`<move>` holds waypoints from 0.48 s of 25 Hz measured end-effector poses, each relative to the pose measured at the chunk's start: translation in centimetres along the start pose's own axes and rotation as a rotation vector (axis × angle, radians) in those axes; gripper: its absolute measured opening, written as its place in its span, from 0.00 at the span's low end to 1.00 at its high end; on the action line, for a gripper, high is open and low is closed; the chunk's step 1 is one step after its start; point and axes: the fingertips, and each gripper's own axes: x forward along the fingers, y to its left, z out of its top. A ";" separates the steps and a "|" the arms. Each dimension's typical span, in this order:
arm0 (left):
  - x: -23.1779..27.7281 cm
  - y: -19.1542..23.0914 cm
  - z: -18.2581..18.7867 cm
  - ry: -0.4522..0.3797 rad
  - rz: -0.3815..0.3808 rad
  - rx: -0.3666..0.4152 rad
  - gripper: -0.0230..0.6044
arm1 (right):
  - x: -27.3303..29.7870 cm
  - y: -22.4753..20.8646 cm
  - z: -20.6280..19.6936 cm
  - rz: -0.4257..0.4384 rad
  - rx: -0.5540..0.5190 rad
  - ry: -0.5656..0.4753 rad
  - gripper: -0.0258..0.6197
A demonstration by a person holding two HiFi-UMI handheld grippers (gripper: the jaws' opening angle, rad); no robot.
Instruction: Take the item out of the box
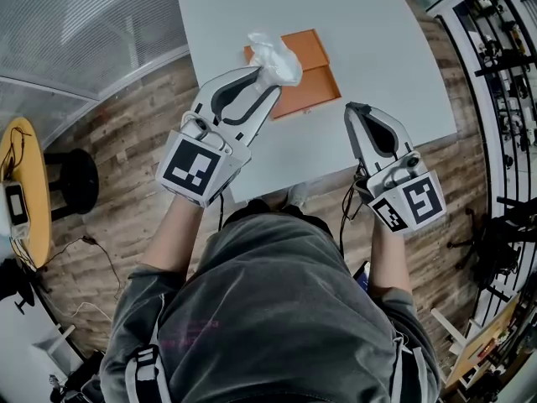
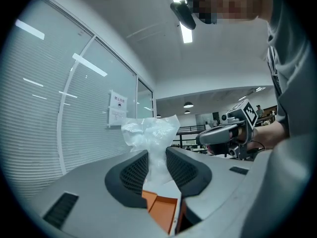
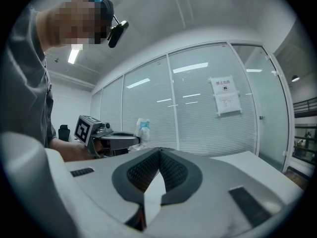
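Observation:
An open orange box (image 1: 309,72) lies flat on the white table (image 1: 369,23). My left gripper (image 1: 267,75) is shut on a crumpled clear plastic bag (image 1: 273,57) and holds it above the box's near left part. In the left gripper view the bag (image 2: 148,135) stands up between the dark pads, with the orange box (image 2: 161,209) showing below them. My right gripper (image 1: 351,110) hangs over the table to the right of the box, its pads touching at the tips with nothing between them. The right gripper view shows the left gripper (image 3: 116,141) with the bag (image 3: 142,128) off to its left.
The table's near edge (image 1: 294,179) runs just ahead of my body. Wood floor lies on both sides. A round yellow table (image 1: 25,183) and a black stool (image 1: 75,179) stand at the left. Racks (image 1: 503,74) line the right. A glass wall with blinds (image 3: 208,103) lies ahead.

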 end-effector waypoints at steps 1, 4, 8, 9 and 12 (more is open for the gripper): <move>-0.1 0.0 0.1 -0.003 0.001 -0.003 0.23 | 0.0 0.1 0.1 0.002 -0.004 -0.001 0.04; -0.3 0.3 0.1 -0.007 0.003 -0.013 0.23 | 0.3 0.3 0.2 0.007 -0.009 0.001 0.04; -0.5 0.6 0.1 -0.010 0.003 -0.019 0.23 | 0.6 0.3 0.3 0.013 -0.015 0.004 0.04; -0.6 0.5 0.1 -0.007 0.004 -0.020 0.23 | 0.6 0.3 0.4 0.014 -0.014 0.003 0.04; -0.8 0.6 -0.6 0.037 0.005 -0.024 0.23 | 0.6 0.4 0.5 0.018 -0.012 -0.001 0.04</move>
